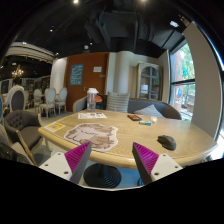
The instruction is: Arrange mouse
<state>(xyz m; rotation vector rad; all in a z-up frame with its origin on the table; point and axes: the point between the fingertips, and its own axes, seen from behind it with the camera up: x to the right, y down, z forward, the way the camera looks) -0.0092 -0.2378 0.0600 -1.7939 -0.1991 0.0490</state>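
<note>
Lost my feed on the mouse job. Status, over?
Gripper open, holding nothing, above the table's near edge. Mouse on the table, ahead and right of the fingers, untouched. Path clear; papers lie left of it.

Single view, mounted on the claw (pixel 112 160). Faces forward along its two fingers, level over the near rim of the counter (pixel 120 140), set back, taking in the room beyond.
</note>
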